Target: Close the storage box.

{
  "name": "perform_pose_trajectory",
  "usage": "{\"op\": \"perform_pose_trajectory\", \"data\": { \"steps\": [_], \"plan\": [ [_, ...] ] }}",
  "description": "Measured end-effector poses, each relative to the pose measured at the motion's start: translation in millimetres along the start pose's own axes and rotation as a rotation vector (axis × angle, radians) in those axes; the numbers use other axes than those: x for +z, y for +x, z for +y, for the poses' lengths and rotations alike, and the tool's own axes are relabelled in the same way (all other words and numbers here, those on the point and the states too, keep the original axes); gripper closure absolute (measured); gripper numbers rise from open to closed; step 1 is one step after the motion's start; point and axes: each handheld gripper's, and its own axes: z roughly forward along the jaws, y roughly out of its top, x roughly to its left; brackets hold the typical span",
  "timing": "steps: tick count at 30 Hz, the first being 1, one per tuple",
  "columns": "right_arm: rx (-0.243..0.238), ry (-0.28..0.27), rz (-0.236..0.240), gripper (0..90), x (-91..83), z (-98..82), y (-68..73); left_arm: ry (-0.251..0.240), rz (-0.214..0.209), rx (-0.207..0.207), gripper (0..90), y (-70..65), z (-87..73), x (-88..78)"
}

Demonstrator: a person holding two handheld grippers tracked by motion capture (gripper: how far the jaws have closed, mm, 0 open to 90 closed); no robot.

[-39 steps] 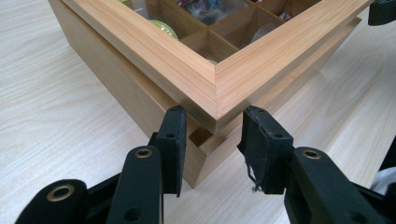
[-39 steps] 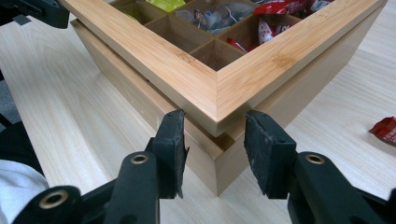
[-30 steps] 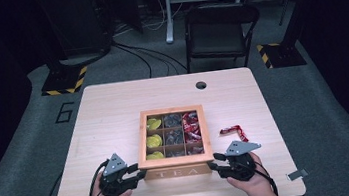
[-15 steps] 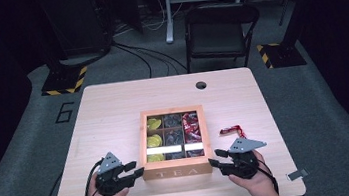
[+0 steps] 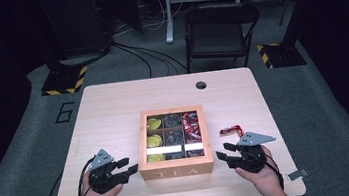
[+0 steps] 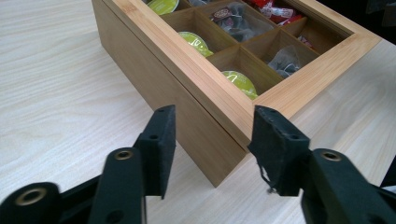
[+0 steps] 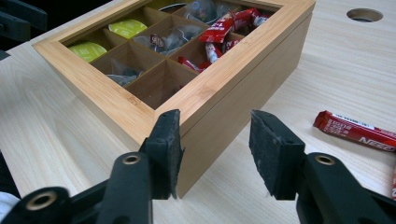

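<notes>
Left tongs (image 5: 129, 165) parted, jaws just been opening, the near left corner of the wooden tea box (image 5: 177, 170) between the pads, untouched. Right tongs (image 5: 222, 151) likewise parted and opening, straddling the near right corner. Box sits closed between both tongs on the worktop (image 5: 113, 110). Red sachet (image 5: 231, 131) just beyond right tongs.

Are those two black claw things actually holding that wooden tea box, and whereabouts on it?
No, nothing is held. The left gripper and right gripper have just been opening; each faces a near corner of the tea box, pads clear of the wood.
</notes>
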Motion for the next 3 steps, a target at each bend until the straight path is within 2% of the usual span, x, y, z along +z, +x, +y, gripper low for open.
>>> {"op": "perform_pose_trajectory", "data": {
  "steps": [1,3],
  "plan": [
    [0.006,-0.007,0.009,49.9,-0.7,0.1,-0.4,-0.001,0.0,0.002,47.5,-0.3,-0.4,0.2],
    [0.001,-0.022,0.065,45.9,-2.5,1.5,-0.5,-0.006,-0.008,0.014,46.2,-0.7,-0.4,-0.6]
  ]
}}
